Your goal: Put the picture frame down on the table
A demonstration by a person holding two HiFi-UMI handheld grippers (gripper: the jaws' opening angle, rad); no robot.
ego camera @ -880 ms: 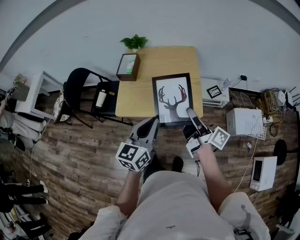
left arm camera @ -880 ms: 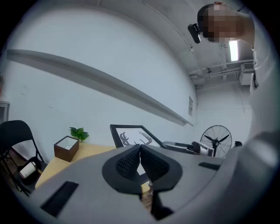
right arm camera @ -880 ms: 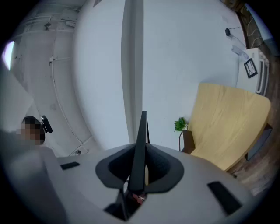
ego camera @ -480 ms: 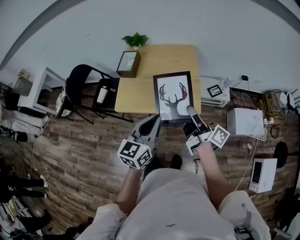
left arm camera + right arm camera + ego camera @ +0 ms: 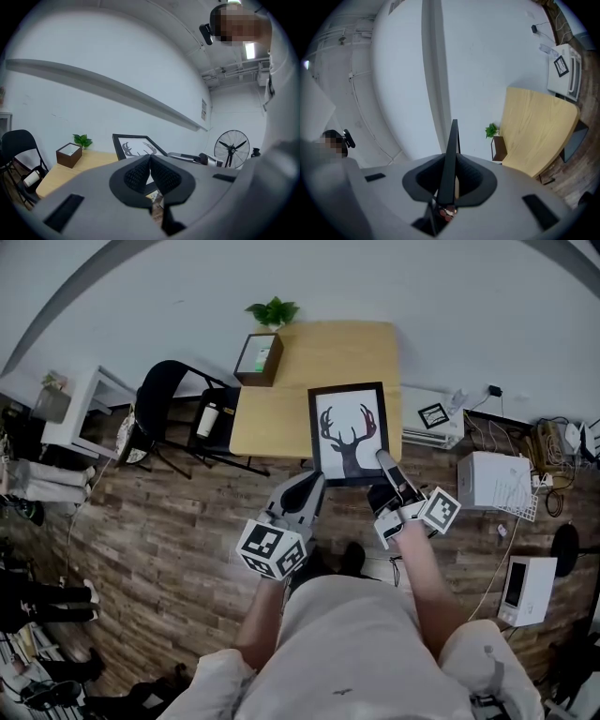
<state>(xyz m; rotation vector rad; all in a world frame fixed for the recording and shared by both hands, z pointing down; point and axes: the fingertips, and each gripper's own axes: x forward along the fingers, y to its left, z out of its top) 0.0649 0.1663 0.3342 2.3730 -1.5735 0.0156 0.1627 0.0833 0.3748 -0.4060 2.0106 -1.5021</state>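
Note:
A black picture frame [image 5: 348, 432] with a deer-antler print hangs over the near right part of the wooden table [image 5: 281, 399]. My right gripper [image 5: 382, 461] is shut on its lower right edge. In the right gripper view the picture frame [image 5: 451, 154] shows edge-on between the pads. My left gripper [image 5: 309, 486] hovers just left of the frame's bottom edge, shut with nothing in it. In the left gripper view the picture frame [image 5: 136, 145] stands beyond the shut gripper [image 5: 150, 161].
A brown tissue box [image 5: 258, 358] and a small green plant [image 5: 274, 311] stand at the table's far left corner. A black chair [image 5: 173, 413] with a bottle sits to the left. White appliances [image 5: 492, 482] and cables lie at the right. A fan [image 5: 233, 147] stands in the room.
The frame and both grippers have held nearly the same place. The view has shifted slightly, so the table sits a little higher and further right.

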